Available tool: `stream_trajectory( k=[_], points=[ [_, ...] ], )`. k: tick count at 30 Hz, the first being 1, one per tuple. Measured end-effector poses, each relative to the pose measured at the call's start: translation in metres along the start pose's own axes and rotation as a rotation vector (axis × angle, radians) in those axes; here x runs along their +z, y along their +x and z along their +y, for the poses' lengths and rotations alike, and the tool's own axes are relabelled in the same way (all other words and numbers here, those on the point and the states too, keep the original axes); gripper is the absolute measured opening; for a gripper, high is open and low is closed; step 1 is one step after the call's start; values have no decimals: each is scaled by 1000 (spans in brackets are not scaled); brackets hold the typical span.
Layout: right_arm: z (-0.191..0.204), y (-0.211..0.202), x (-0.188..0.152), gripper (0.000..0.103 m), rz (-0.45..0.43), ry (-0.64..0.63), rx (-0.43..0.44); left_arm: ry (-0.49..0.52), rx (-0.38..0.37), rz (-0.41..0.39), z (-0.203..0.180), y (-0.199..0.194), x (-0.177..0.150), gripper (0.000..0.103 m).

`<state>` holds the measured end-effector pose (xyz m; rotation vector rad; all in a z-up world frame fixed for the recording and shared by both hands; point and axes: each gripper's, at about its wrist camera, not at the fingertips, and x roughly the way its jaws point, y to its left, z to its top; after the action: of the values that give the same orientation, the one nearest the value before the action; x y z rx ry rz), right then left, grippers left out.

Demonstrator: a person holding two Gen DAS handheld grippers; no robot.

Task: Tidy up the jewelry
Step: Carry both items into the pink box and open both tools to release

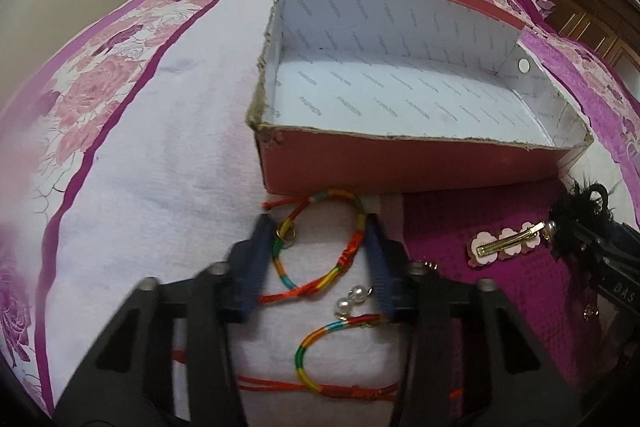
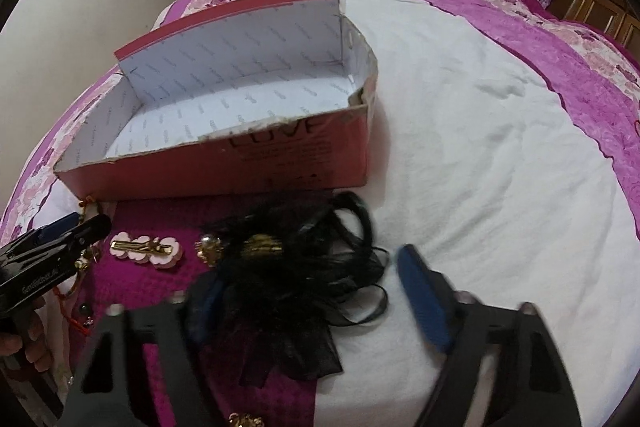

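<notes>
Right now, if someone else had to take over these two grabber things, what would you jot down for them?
Left hand-held gripper: fingers either side of the rainbow cord bracelet, touching or nearly so; grip not confirmed.
Right hand-held gripper: open around the black feather hair piece, not yet pinching.
Red box: sits on the bed, nothing in it.
Still on the bedspread in front of the box: second rainbow bracelet, pearl earrings, pink flower hair clip, a gold piece.
Done: nothing boxed yet.
Left: lift every item into the box.
</notes>
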<state>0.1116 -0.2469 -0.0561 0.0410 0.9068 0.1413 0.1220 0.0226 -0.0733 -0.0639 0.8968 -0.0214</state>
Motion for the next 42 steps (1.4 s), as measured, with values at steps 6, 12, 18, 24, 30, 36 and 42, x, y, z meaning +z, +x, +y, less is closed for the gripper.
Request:
stream_trajectory(
  k=[6, 12, 18, 24, 30, 36, 42],
  points=[
    [4, -8, -2, 65, -7, -20, 2, -21, -19, -5, 7, -5, 4, 0],
    [6, -28, -5, 62, -49, -16, 7, -26, -45, -54, 7, -26, 6, 0],
    [14, -51, -4, 62, -103, -30, 35, -17, -75, -119, 4, -56, 11, 0],
    [22, -71, 3, 62, -151, -41, 46, -8, -115, -186, 0, -81, 24, 0],
    [26, -84, 22, 62, -206, -46, 63, 2, -122, -251, -3, -92, 43, 0],
    [34, -82, 50, 62, -265, -67, 65, 31, -106, -306, -10, -87, 66, 0],
    [40, -66, 81, 62, -286, -82, 63, 59, -102, -313, -20, -69, 89, 0]
  ],
)
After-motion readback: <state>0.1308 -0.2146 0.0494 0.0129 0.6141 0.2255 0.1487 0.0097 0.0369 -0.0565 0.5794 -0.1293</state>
